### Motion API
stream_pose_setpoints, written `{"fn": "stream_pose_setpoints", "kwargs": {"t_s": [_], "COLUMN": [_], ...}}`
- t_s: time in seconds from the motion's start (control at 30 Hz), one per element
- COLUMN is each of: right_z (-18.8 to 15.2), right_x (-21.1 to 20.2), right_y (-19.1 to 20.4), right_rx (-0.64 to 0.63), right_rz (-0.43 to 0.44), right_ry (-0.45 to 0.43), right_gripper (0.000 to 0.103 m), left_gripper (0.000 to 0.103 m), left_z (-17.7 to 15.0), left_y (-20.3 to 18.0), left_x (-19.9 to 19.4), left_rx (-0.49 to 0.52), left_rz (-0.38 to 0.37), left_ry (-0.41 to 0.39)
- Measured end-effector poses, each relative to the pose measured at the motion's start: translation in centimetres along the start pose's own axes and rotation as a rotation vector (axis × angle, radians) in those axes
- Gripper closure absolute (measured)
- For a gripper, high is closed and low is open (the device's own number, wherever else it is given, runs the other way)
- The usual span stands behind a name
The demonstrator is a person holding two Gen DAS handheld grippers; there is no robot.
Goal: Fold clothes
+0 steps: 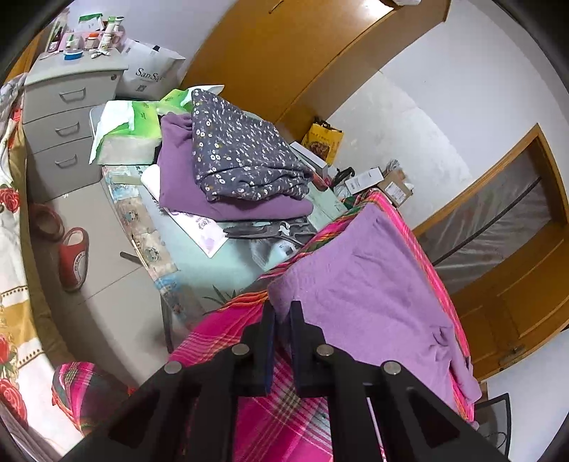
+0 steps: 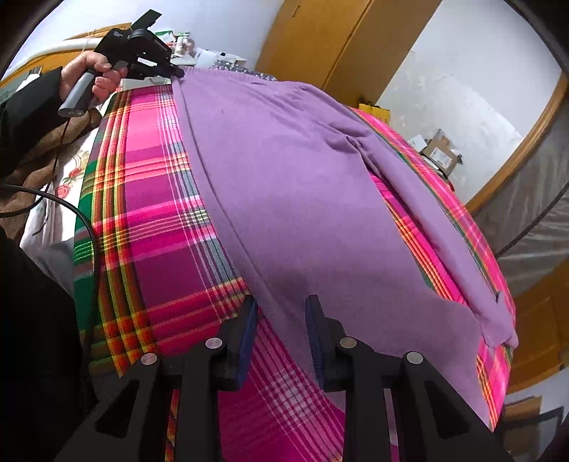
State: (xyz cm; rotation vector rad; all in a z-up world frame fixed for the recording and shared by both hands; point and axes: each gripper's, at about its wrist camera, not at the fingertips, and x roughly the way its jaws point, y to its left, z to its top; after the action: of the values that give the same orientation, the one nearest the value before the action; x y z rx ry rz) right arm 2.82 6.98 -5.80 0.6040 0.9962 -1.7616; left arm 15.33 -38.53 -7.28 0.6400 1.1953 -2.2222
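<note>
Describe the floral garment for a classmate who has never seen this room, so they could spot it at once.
Find the grey drawer cabinet, then the cluttered table beside it. On that table lies a folded pile, and the floral garment is its top layer: dark grey-blue cloth dotted with small white flowers, resting on a plain purple garment.

the left hand-held gripper (image 1: 282, 309) has its fingertips so near together at the corner of the lilac garment (image 1: 370, 284) that whether cloth is pinched between them cannot be told. the garment's near hem drops behind the right hand-held gripper (image 2: 281, 302). the folded purple garment (image 1: 213, 199) lies mostly hidden under the floral one (image 1: 242, 149). labels on the bottles (image 1: 103, 33) on the drawer unit (image 1: 67, 117) are too small to read. the slipper (image 1: 74, 256) partly hides its pair.
</note>
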Motion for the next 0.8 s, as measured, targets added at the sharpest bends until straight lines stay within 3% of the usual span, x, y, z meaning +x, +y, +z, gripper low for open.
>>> {"fn": "stream_pose_setpoints", "kwargs": {"t_s": [0.2, 0.23, 0.3, 0.33, 0.8], "right_z": [0.2, 0.3, 0.3, 0.4, 0.9], "right_x": [0.3, 0.4, 0.7, 0.7, -2.2], "right_y": [-0.1, 0.0, 0.1, 0.2, 1.6], "right_rx": [-0.033, -0.039, -0.045, -0.05, -0.097], "right_rz": [-0.005, -0.006, -0.004, -0.004, 0.12], "right_ry": [-0.007, -0.009, -0.002, -0.002, -0.079], "right_gripper": [0.075, 0.078, 0.097, 0.1, 0.101], "left_gripper": [0.095, 0.095, 0.095, 0.095, 0.096], "left_z": [0.1, 0.2, 0.2, 0.3, 0.7], "left_y": [-0.4, -0.5, -0.6, -0.6, 1.0], "left_x": [0.0, -0.1, -0.2, -0.2, -3.3], "left_rx": [0.009, 0.012, 0.013, 0.013, 0.015], "left_rz": [0.003, 0.002, 0.002, 0.002, 0.046], "left_ry": [0.001, 0.0, 0.003, 0.004, -0.035]}}
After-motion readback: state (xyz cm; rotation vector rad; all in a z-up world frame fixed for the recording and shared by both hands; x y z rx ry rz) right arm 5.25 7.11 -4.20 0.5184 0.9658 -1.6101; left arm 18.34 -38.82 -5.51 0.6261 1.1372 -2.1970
